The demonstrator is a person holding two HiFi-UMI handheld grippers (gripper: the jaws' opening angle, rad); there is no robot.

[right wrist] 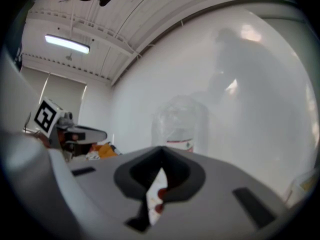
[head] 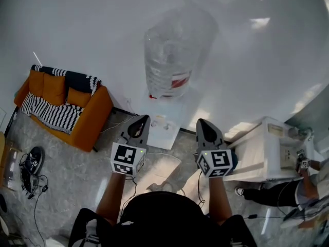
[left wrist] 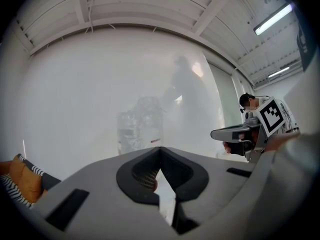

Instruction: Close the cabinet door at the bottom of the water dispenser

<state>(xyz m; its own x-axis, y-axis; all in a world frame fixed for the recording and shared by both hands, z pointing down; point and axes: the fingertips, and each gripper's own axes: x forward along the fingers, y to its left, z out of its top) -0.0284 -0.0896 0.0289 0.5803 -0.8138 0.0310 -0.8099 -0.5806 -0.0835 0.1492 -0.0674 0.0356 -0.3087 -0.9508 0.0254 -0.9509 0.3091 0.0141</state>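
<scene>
From the head view the white water dispenser [head: 167,123] stands against the wall, with a large clear bottle [head: 172,55] on top. Its bottom cabinet door is hidden below the top and my grippers. My left gripper [head: 140,119] and right gripper [head: 201,123] are held side by side, level, in front of the dispenser and apart from it. Both are shut with nothing between the jaws. In the left gripper view the shut left gripper [left wrist: 160,150] faces the bottle [left wrist: 139,126], with the right gripper [left wrist: 235,133] beside it. In the right gripper view the right gripper [right wrist: 161,150] also faces the bottle [right wrist: 180,124].
An orange sofa [head: 61,104] with a striped blanket stands at the left by the wall. A white table [head: 262,156] is close on the right, and a seated person [head: 303,189] is beyond it. Cables and gear [head: 31,171] lie on the floor at the far left.
</scene>
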